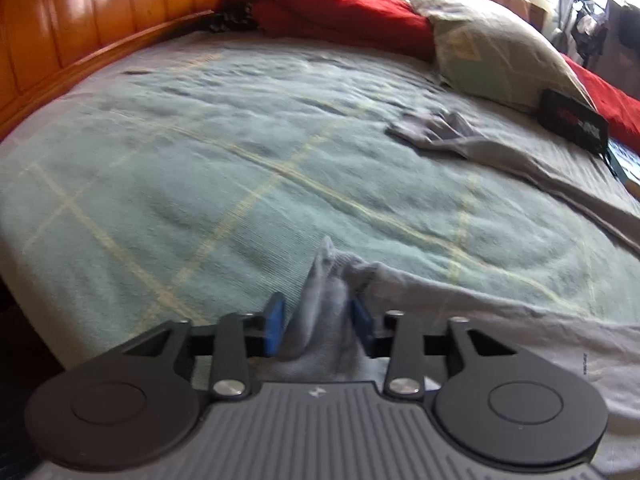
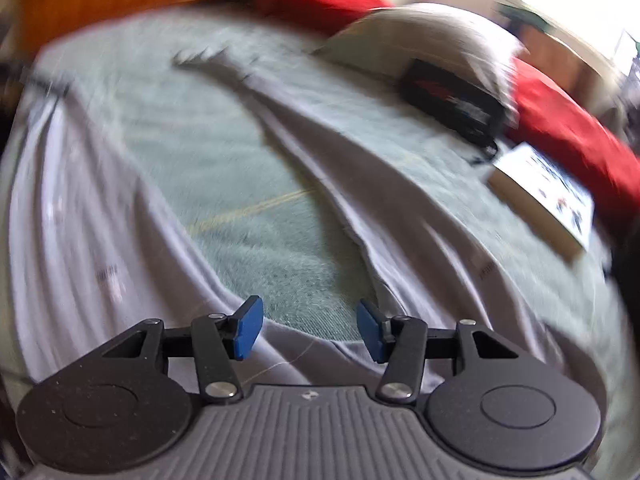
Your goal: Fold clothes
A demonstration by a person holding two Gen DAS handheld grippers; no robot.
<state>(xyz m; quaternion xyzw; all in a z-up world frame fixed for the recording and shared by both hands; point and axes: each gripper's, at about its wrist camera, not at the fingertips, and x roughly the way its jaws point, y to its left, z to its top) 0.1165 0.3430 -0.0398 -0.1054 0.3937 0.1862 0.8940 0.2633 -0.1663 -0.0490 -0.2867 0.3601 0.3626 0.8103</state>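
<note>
Your left gripper pinches a bunched end of the grey trousers near the bed's near edge. Your right gripper hangs wide open, holding nothing, above their crotch. Both legs splay across the green bedspread, with bare bedspread between them.

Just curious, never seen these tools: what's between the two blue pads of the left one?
A bunched fold of the grey garment sits between the left gripper pads, pinched there, in the left wrist view. The right gripper is open, holding nothing.
</note>
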